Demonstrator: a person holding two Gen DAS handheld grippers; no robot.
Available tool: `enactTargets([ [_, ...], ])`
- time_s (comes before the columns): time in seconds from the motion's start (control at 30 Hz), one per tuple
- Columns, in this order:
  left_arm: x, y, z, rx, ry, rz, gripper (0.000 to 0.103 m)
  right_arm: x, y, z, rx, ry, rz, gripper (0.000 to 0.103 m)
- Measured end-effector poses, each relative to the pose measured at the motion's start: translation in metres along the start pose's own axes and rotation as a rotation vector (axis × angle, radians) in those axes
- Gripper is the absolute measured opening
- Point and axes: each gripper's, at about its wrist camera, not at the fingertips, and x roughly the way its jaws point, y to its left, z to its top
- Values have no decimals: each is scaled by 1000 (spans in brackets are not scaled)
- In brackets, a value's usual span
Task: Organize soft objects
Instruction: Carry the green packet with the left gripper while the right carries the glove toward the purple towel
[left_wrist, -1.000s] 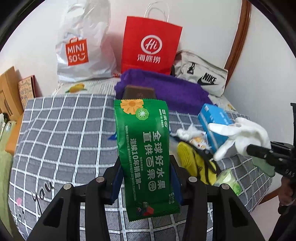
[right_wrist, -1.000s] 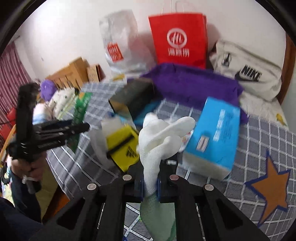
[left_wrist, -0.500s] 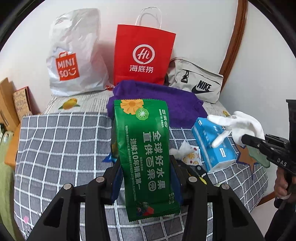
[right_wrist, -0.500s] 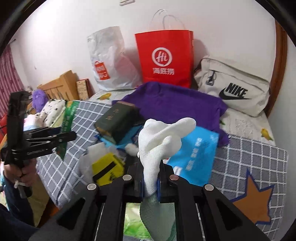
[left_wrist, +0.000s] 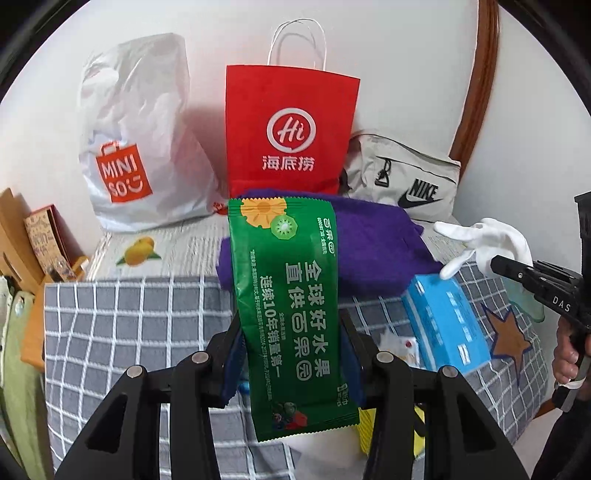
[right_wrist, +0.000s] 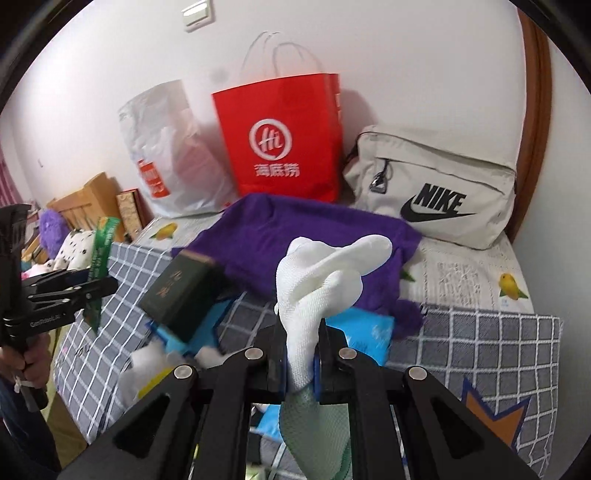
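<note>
Place: home bedroom | Evidence: bed with checked grey cover; wooden headboard; shopping bags and Nike bag against white wall

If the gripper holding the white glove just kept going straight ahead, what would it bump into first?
Probably the purple cloth on the bed: it lies right behind the white glove in the right gripper, with the red paper bag farther back. Depth is uncertain.

Bed: three bags stand in a row at the wall across the upper frame: plastic bag left, paper bag centre, sling bag right. Folded cloth lies before the paper bag. Tissue pack at right, before the cloth. Book left of the pack, atop clutter.
</note>
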Motion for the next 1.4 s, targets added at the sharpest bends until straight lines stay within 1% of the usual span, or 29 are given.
enactTargets([
  [0.23, 24, 8, 31, -5, 11, 22, 43, 23, -17, 26, 8, 1, -13, 10],
  [0.5, 63, 10, 61, 20, 48, 35, 43, 61, -34, 55, 24, 13, -20, 10],
  [0.7, 98, 15, 79, 20, 87, 48, 43, 98, -45, 70, 24, 52, -36, 10],
  [0.8, 115, 17, 85, 18, 108, 53, 43, 120, -52, 73, 28, 79, -33, 10],
  [0.97, 142, 18, 96, 19, 147, 52, 43, 157, -62, 76, 42, 132, 1, 10],
  [1.1, 165, 15, 101, 31, 188, 76, 43, 184, -68, 71, 33, 198, -18, 11],
  [1.17, 174, 15, 104, 34, 198, 74, 43, 194, -73, 69, 50, 226, -8, 11],
  [1.3, 196, 13, 111, 47, 220, 77, 43, 203, -78, 65, 53, 245, -4, 13],
  [1.33, 200, 13, 112, 49, 225, 78, 43, 204, -77, 64, 42, 257, -3, 15],
  [1.4, 209, 11, 114, 53, 237, 80, 43, 205, -75, 62, 18, 266, -24, 24],
])
